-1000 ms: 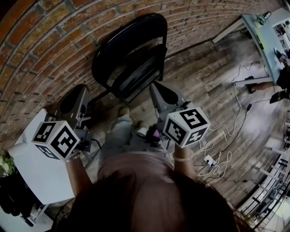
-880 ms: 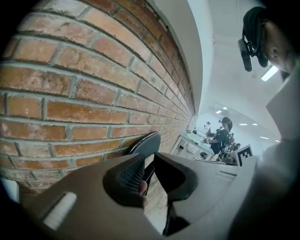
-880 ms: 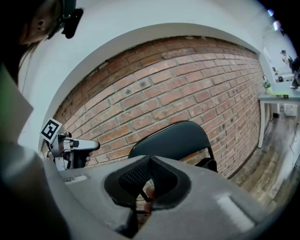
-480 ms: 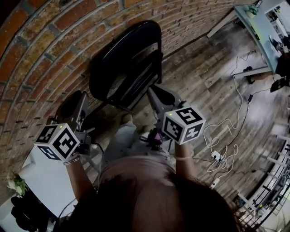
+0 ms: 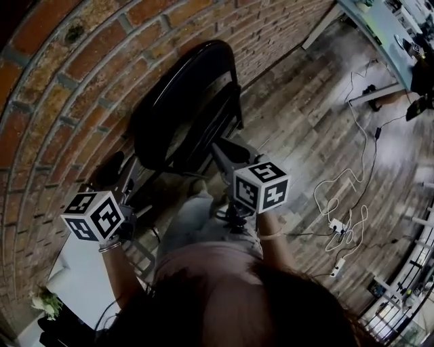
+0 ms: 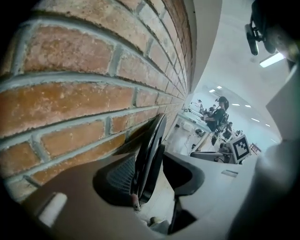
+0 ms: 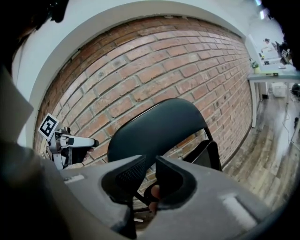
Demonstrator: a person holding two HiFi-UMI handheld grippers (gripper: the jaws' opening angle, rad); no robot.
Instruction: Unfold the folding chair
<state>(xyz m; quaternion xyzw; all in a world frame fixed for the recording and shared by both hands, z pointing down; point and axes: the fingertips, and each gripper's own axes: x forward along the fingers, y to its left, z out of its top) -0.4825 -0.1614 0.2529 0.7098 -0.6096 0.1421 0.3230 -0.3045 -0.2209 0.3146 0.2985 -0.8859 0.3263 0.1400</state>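
Note:
A black folding chair (image 5: 183,115) leans folded flat against the brick wall (image 5: 81,74). My left gripper (image 5: 115,173) sits low at the chair's left edge. Its jaws are opening, and they are wide apart in the left gripper view (image 6: 150,180); the chair (image 6: 152,150) shows edge-on through the gap, untouched. My right gripper (image 5: 227,152) points at the chair's lower right side, just short of it. Its jaws are also opening and show a narrow gap (image 7: 150,176) with nothing pressed between them. The chair's backrest (image 7: 159,124) rises beyond them.
A white cabinet (image 5: 74,271) with a plant (image 5: 44,305) stands at lower left. White cables and a power strip (image 5: 336,223) lie on the wood floor at right. A desk (image 5: 380,20) stands far right. People (image 6: 218,112) are in the distance.
Both grippers have sunk and moved in toward the chair. The left jaws have spread wide and the right jaws have parted slightly. The head view has swung closer to the wall.

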